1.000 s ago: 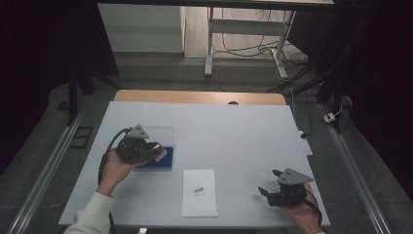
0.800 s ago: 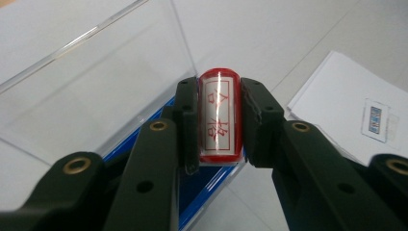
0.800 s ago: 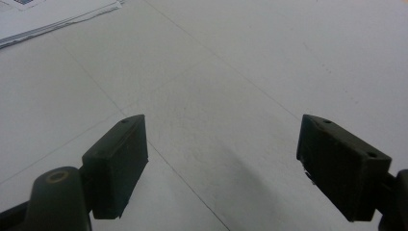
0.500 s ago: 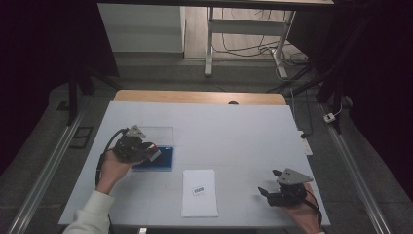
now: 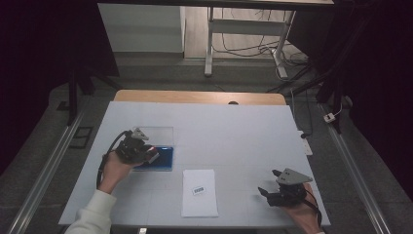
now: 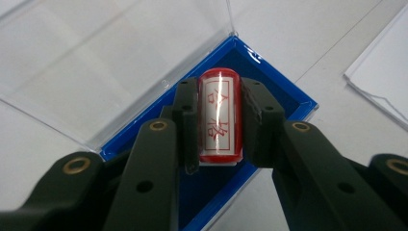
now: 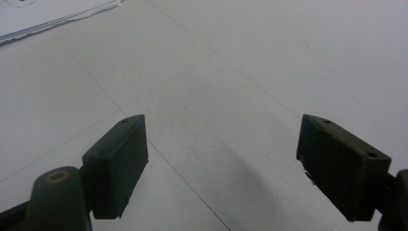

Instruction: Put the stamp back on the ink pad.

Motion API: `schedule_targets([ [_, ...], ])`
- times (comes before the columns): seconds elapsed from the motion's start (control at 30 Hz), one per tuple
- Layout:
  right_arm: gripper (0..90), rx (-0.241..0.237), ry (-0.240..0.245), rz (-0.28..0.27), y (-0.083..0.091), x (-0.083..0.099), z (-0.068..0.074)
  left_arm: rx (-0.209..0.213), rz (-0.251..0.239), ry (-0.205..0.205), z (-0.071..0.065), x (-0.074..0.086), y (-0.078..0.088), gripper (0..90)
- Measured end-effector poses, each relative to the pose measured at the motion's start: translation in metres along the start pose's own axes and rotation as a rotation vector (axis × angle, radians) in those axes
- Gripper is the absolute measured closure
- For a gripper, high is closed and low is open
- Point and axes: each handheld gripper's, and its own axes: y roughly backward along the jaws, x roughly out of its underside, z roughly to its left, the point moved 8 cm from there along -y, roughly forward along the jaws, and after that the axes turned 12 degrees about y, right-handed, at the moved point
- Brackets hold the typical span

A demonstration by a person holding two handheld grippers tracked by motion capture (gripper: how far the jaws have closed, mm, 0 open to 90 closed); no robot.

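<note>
While I hold my left gripper (image 6: 219, 122) over the blue tray (image 6: 284, 98), its jaws are clamped on a small stamp (image 6: 220, 115), a red cylinder with a white label and red characters, gripped on its two long sides. Just beneath the stamp sits the blue tray's dark inner pad, and beyond the gripper's tips the clear lid (image 6: 115, 62) lies folded open flat on the white tabletop (image 6: 298, 33). From the high view, my left gripper (image 5: 146, 155) sits at the tray's (image 5: 163, 158) near-left corner. To its right lies a sheet of paper (image 5: 199, 192) bearing a small printed mark. My right gripper (image 7: 235, 163) rests low over bare tabletop, jaws wide apart with nothing between them, well away from the paper (image 7: 53, 17).
</note>
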Motion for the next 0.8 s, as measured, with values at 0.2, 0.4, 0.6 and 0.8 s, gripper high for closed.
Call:
schedule_targets([
  [0.2,17.7,0.000,-0.004,0.000,0.000,0.000,0.000,-0.004,0.011,-0.005,0.000,0.001,-0.003,69.8],
  [0.4,17.7,0.000,-0.003,0.000,0.000,0.000,0.000,-0.006,0.008,-0.005,-0.001,0.001,-0.004,69.3],
  [0.6,17.7,-0.001,-0.003,-0.001,0.000,0.000,0.000,-0.031,-0.035,-0.014,-0.001,-0.003,0.000,50.1],
  [0.8,17.7,0.000,-0.006,-0.003,0.000,0.000,0.000,-0.069,-0.104,0.017,-0.002,-0.009,0.009,32.6],
])
